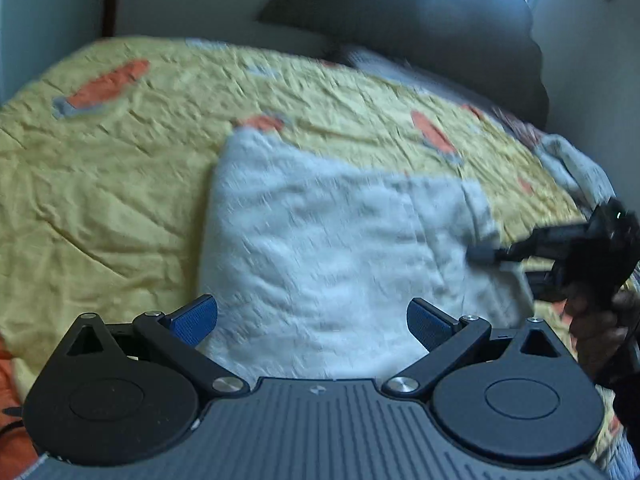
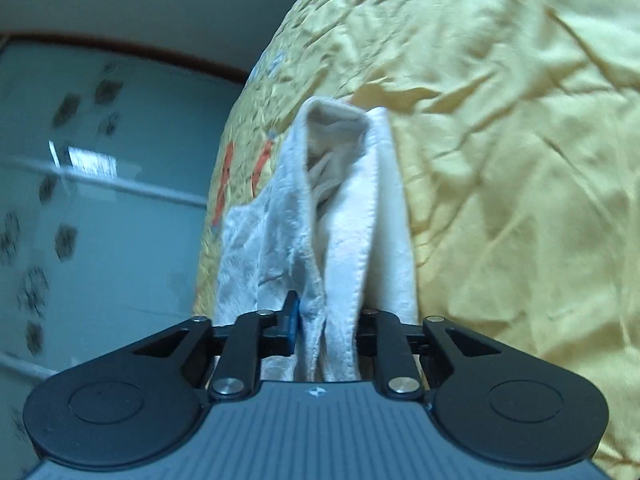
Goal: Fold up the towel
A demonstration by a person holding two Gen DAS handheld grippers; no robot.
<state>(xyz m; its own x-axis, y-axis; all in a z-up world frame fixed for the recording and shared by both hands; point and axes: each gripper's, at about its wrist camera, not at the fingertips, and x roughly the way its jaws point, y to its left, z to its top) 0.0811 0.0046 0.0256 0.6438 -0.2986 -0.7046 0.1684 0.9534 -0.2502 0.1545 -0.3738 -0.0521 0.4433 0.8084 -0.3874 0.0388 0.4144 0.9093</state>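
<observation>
A white towel (image 1: 328,232) lies on the yellow bedspread (image 1: 120,168), folded into a rough rectangle. My left gripper (image 1: 312,320) hovers over its near edge, open, with nothing between the blue pads. At the towel's right edge the right gripper (image 1: 492,256) shows in the left wrist view, held by a hand and pinching the cloth. In the right wrist view the towel (image 2: 344,216) hangs bunched in layers, and my right gripper (image 2: 326,324) is shut on its layered edge; the right finger is hidden behind the cloth.
The bedspread (image 2: 500,160) is wrinkled, with orange and grey patches. A dark pillow (image 1: 420,12) lies at the bed's far end against a pale wall. The tiled floor (image 2: 100,200) shows beyond the bed's edge. More pale cloth (image 1: 572,160) lies at the far right.
</observation>
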